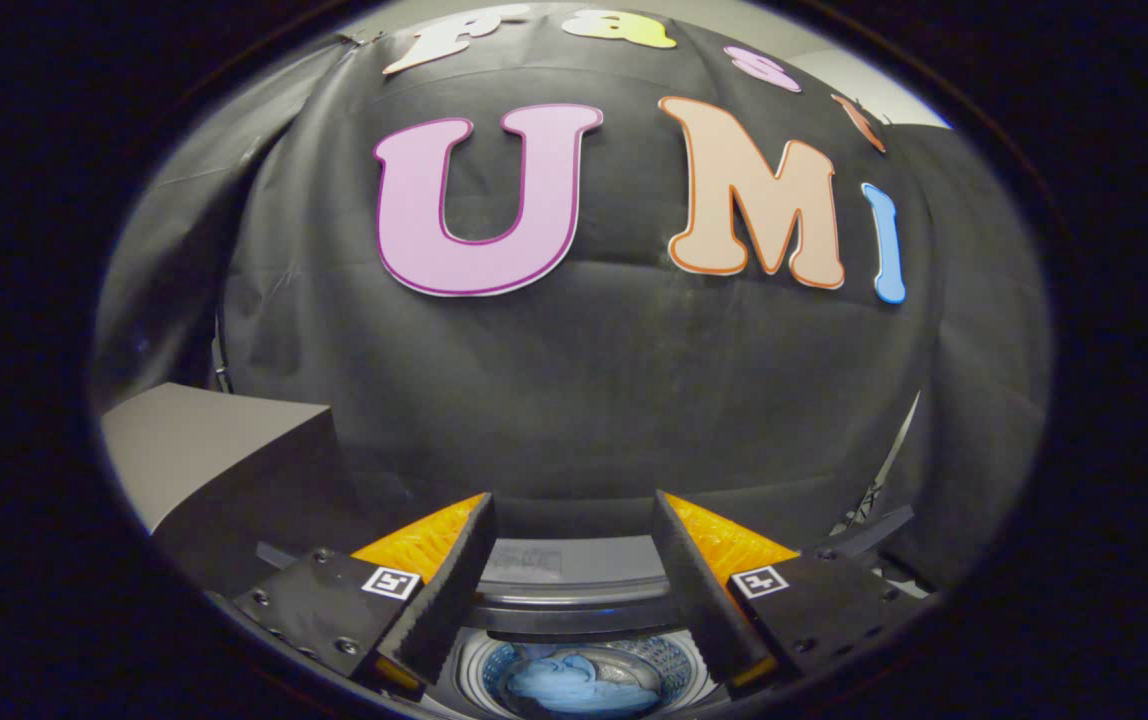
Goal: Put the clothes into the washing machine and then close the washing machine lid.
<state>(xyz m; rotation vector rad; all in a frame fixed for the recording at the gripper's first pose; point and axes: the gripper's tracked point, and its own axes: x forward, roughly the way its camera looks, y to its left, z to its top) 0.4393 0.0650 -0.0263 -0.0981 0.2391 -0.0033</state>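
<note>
My gripper (pixel 572 590) hangs above the washing machine (pixel 574 600) with its two fingers (pixel 449 590) spread wide apart, holding nothing and touching nothing. Each finger body carries a small square black-and-white marker tag (pixel 391 582) on its upper face; these are coded patterns, not words. On the machine's grey rear panel (pixel 564 562), seen in the gap between my fingers, there is a faint patch of print, too small and blurred for me to read. I can make out no brand name on the machine.

The lid is up, so the top opening is uncovered. Below and between my fingertips I look straight down into the round drum (pixel 574 675), its perforated wall pale and shiny. The clothes (pixel 559 682), a crumpled light-blue bundle, lie at the bottom of the drum, inside the machine. My fingers are well above that bundle and apart from the drum's rim.

To my left, beside the machine, stands a grey box-like block (pixel 204 455) with a flat slanted top and dark sides; I cannot tell what it is. Beyond the fingers the black cloth wall (pixel 584 390) of the booth rises behind the machine, creased in places. To the right, near the cloth's edge, a thin dark stand (pixel 869 500) shows, too small to make out further.
</note>
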